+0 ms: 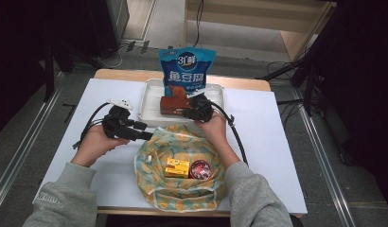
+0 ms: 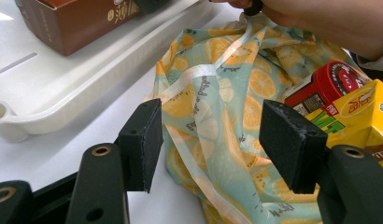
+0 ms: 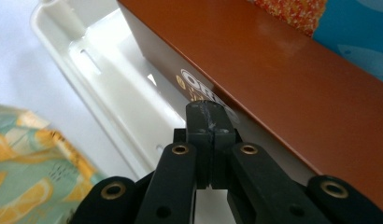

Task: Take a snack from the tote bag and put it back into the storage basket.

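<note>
Brown box (in white tray) just beyond pressed-together right fingers

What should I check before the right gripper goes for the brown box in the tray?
1. Right gripper jaws open for a grasp: not ok, pads are shut together with nothing between them.
2. Brown box within reach: ok, shut tips sit right at its side in the white tray.
3. Left gripper ready at the bag: ok, jaws open, pads not pressing the fruit-print bag.
4. Bag mouth open for loading: ok, yellow carton and red can visible inside.
5. Blue snack pouch clear of the box: cannot tell, it stands close behind it.
</note>
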The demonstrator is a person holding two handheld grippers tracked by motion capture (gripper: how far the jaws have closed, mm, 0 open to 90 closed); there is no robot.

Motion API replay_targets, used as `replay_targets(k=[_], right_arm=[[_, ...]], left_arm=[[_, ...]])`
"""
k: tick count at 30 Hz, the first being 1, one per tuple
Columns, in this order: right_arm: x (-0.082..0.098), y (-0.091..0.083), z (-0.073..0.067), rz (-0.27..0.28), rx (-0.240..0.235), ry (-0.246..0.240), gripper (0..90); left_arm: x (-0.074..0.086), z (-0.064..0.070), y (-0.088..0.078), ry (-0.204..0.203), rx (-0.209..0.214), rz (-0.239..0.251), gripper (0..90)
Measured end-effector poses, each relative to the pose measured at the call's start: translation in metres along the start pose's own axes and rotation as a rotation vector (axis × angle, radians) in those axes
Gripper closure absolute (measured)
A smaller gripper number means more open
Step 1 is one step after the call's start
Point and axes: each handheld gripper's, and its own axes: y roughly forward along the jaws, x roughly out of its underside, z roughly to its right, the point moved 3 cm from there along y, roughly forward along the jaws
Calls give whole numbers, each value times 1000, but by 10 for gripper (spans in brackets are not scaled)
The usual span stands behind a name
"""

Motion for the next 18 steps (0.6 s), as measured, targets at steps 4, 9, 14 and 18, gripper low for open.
replay_targets(k=[4, 9, 14, 18], right_arm=[[-4, 4, 0, 3, -3, 4, 900], [-8, 10, 2, 14, 1, 23, 900], [-12, 15, 2, 20, 17, 36, 900], [-14, 18, 4, 29, 24, 34, 900]], left_arm=[[0, 0, -1, -1, 2, 3, 402], [0, 0, -1, 0, 4, 3, 402], [0, 0, 0, 4, 4, 2, 402], [0, 0, -1, 3, 1, 5, 402]])
